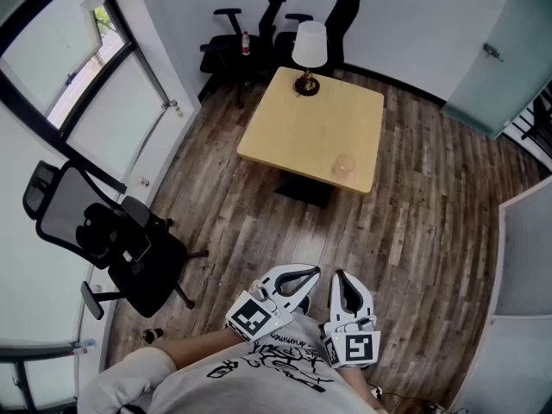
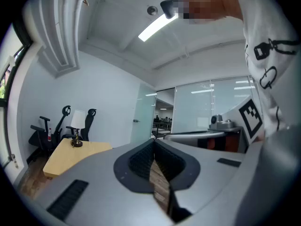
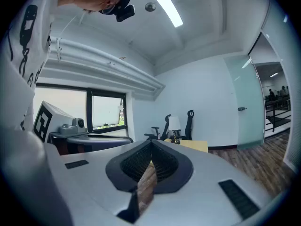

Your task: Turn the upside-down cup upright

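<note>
A small pale pink cup (image 1: pixel 345 165) stands upside down near the front right corner of a light wooden table (image 1: pixel 297 132), far ahead of me in the head view. My left gripper (image 1: pixel 302 276) and right gripper (image 1: pixel 342 280) are held side by side close to my chest, well short of the table, both shut with nothing between the jaws. In the left gripper view the left gripper (image 2: pixel 153 145) has its jaws pressed together, the table (image 2: pixel 66 157) at far left. The right gripper (image 3: pixel 151 146) in its own view is likewise shut, the table (image 3: pixel 194 145) just beyond it. The cup shows in neither gripper view.
A lamp with a white shade (image 1: pixel 309 52) stands at the table's far edge. Two black office chairs (image 1: pixel 250 41) sit behind the table against the wall, and another black chair (image 1: pixel 103 240) stands at my left by the window. A glass door (image 1: pixel 500 59) is at right.
</note>
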`<state>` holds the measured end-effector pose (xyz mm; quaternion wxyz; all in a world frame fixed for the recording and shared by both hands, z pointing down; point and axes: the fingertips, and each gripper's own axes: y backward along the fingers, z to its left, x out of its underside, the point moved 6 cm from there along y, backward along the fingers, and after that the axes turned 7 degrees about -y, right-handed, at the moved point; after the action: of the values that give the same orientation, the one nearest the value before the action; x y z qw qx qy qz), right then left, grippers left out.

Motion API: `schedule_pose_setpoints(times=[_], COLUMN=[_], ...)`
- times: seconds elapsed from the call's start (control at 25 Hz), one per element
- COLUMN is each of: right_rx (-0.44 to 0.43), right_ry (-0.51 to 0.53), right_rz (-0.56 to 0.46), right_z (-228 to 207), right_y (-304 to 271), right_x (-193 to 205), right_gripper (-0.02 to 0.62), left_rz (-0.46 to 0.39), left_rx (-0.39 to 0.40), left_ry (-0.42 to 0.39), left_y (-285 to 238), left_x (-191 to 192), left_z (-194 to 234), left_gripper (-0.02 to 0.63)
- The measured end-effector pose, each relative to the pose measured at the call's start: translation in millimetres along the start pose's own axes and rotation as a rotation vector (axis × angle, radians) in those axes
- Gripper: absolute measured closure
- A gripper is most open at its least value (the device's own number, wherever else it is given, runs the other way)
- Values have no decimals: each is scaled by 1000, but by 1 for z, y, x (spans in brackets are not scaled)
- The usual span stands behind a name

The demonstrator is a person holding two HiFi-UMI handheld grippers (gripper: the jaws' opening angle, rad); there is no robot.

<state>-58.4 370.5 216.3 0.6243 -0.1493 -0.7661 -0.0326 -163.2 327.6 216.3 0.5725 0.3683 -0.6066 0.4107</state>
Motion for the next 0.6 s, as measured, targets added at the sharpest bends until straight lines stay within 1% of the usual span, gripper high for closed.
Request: schedule_pose_setpoints(times=[0.16,0.32,0.6], right_rx=[9,17,-2], right_ry=[-7,-11,-17], right_rz=[-6,-12,-11], right_z=[-8,-19,-42], right_y=[7,14,24], right_x=[2,0,1], right_gripper=[572,572,571], left_rz=[3,13,7], left_rx=[20,5,-17], left_ry=[0,21,2], left_y=[-6,-16,-38], left_x=[5,7,8], left_z=[-16,-25,-33], left_gripper=[597,597,597])
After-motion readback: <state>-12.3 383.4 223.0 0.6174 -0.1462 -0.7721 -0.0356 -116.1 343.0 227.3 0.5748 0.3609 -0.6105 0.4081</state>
